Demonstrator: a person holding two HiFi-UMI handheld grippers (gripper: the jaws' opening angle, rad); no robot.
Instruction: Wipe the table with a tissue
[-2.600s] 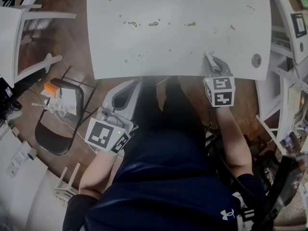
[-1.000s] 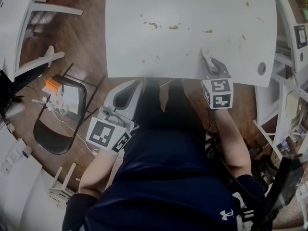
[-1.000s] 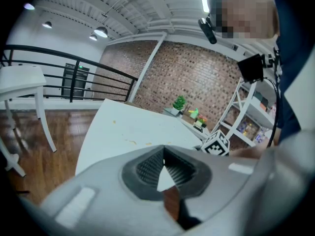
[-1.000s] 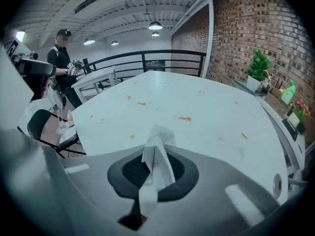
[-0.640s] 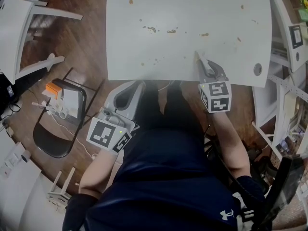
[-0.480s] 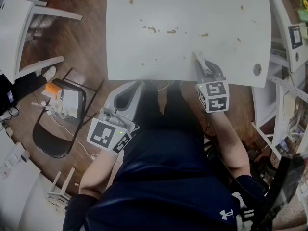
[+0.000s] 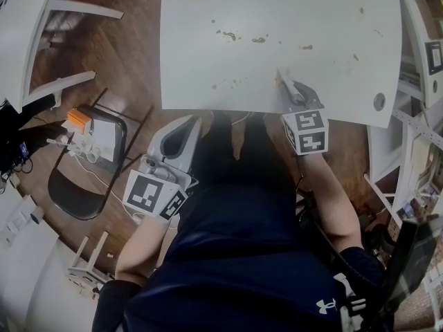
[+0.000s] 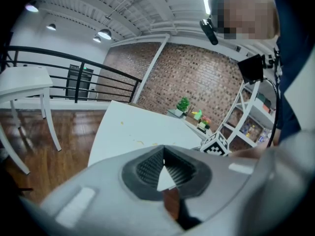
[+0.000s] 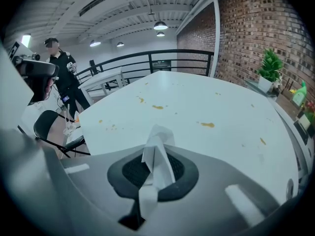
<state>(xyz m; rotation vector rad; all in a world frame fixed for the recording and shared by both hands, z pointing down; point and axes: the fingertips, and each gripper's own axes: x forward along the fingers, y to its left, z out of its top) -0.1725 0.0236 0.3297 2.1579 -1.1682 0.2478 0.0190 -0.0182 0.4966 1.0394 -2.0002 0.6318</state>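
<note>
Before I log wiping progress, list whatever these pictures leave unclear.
Table far edge: cut off by the head view's top edge.
Tissue touching table or not: right tool body blocks underneath in the right gripper view; head view too steep.
Stains: too small to identify, every view.

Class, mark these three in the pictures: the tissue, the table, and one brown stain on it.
tissue (image 9: pixel 156 155): right gripper view, its folded middle.
table (image 7: pixel 277 12): head view, a bare part of the white top.
brown stain (image 9: pixel 207 125): right gripper view, centre of the smear.
</note>
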